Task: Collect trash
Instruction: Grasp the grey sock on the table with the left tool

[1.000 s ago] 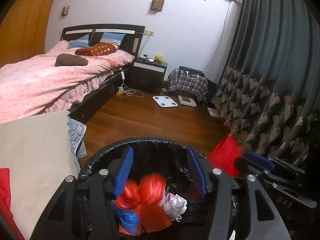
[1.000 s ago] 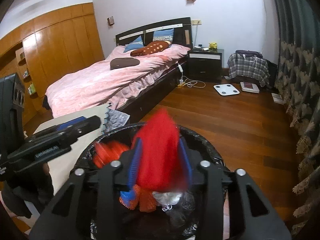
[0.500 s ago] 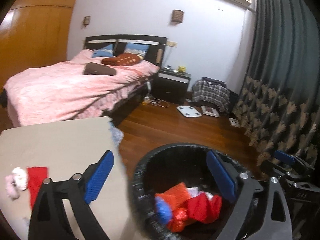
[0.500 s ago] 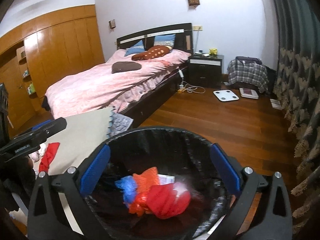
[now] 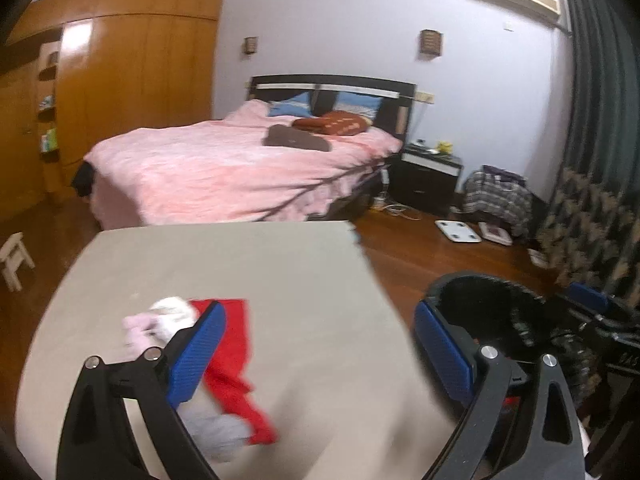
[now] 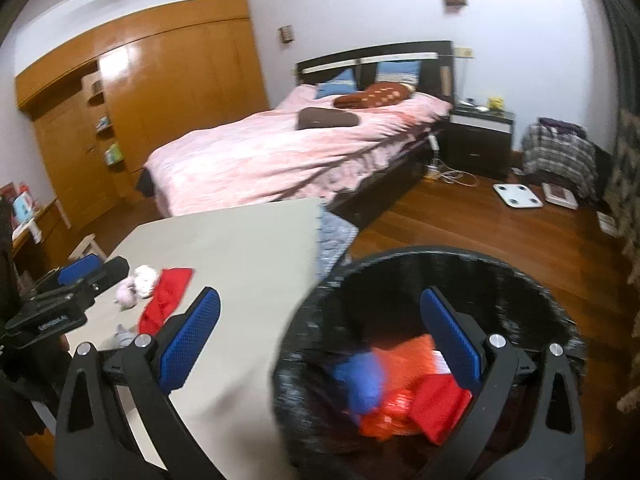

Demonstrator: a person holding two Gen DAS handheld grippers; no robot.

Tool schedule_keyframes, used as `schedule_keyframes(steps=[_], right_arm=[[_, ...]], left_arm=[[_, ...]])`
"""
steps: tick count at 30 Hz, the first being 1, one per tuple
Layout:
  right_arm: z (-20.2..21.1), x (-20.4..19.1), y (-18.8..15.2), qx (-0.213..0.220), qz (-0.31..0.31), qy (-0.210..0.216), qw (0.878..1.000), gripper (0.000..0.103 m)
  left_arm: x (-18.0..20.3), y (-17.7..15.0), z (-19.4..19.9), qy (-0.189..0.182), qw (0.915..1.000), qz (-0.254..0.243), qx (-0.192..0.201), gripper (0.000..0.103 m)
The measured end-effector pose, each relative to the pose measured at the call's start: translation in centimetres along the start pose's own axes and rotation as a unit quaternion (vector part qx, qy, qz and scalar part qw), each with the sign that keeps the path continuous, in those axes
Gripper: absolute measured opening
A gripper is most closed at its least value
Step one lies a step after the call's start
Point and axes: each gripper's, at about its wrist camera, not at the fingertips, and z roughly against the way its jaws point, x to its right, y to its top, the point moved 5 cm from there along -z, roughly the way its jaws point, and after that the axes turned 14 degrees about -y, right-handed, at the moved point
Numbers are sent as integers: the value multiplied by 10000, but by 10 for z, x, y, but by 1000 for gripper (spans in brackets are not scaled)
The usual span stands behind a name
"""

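Observation:
My left gripper is open and empty above the beige table. Under its left finger lie a red wrapper, a pink-white crumpled tissue and a grey-white wad. The black-lined bin stands off the table's right edge. My right gripper is open and empty, straddling the bin's rim. Inside the bin are red, orange and blue trash. In the right wrist view the red wrapper and tissue lie beside the left gripper.
A pink bed stands behind the table, with a dark nightstand beside it. A white scale and a plaid bag sit on the wooden floor. Patterned curtains hang at the right. A small stool stands at the left.
Both grippers opened and their red trash dropped into the bin. The left gripper swung left from over the bin to over the table. The right gripper also shifted left.

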Motion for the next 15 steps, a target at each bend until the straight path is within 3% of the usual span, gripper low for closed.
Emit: schedule_keyframes(steps=[8, 15], right_arm=[[-9, -62, -4, -59, 218, 524, 9984, 97], [-15, -101, -15, -112, 474, 796, 9956, 97]], left_arm=[[-54, -29, 23, 509, 9984, 228, -90, 93], [-80, -54, 29, 722, 9963, 378, -263, 92]])
